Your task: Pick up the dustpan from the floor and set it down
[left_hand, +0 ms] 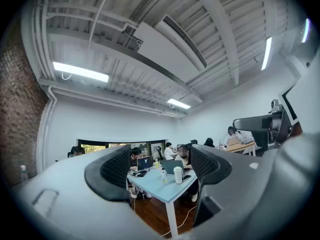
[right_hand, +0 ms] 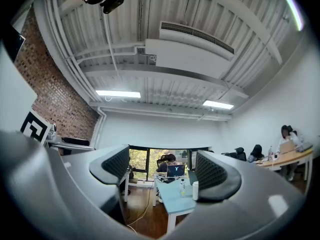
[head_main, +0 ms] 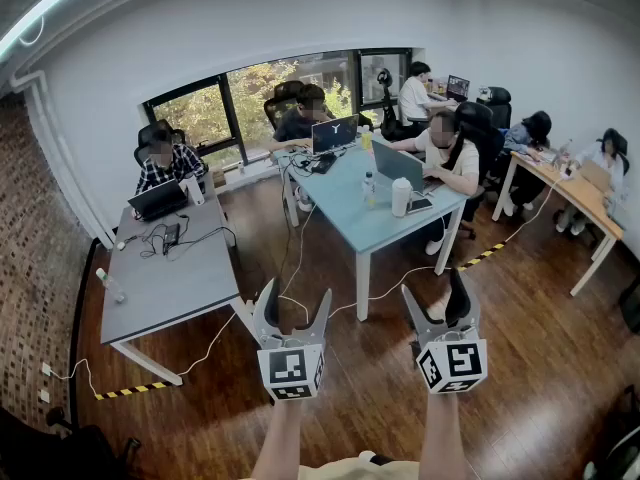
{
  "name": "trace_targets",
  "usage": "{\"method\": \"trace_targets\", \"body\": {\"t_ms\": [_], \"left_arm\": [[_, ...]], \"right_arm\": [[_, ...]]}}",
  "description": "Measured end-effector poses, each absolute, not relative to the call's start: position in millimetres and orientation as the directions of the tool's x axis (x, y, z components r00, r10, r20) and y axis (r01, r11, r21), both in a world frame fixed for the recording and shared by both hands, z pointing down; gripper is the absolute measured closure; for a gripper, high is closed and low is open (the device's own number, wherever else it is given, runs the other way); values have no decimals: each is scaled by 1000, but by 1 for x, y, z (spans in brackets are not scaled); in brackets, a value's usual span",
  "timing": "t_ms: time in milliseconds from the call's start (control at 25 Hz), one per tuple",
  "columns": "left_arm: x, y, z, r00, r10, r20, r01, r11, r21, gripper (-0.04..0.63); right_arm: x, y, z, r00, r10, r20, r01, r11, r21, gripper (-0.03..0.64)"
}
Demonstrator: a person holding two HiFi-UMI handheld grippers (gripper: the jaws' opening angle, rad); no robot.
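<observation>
No dustpan shows in any view. In the head view my left gripper (head_main: pixel 296 303) and right gripper (head_main: pixel 435 293) are held side by side in front of me, above the dark wooden floor (head_main: pixel 380 408), each with its marker cube toward me. Both point into the room, slightly upward. The left gripper (left_hand: pixel 160 166) stands open in its own view with nothing between the dark ribbed pads (left_hand: pixel 116 170). In the right gripper view the right gripper (right_hand: pixel 162 170) is also open and holds nothing.
A light blue table (head_main: pixel 350 218) with laptops, a bottle and a cup stands straight ahead, people seated around it. A grey table (head_main: pixel 165 278) is at the left and a wooden desk (head_main: pixel 575 193) at the right. White cables (head_main: pixel 395 290) and striped tape (head_main: pixel 130 391) lie on the floor.
</observation>
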State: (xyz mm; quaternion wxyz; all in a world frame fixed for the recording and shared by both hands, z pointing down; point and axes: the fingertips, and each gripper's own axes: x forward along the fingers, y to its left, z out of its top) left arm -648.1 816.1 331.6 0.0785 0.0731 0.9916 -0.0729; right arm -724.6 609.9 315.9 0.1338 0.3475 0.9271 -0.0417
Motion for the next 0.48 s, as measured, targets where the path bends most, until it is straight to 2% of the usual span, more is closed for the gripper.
{"method": "trace_targets", "body": {"t_ms": [200,480], "left_arm": [[-686,769,332,-983,72,-167,95,987,-131,236],[-736,705,332,-976,-142,-164,-121,984,-131,236]], "right_arm": [[-750,564,318,-757,595,-270,615,788,14,216],[-755,494,321,-861,432,-267,447,895,7,216]]}}
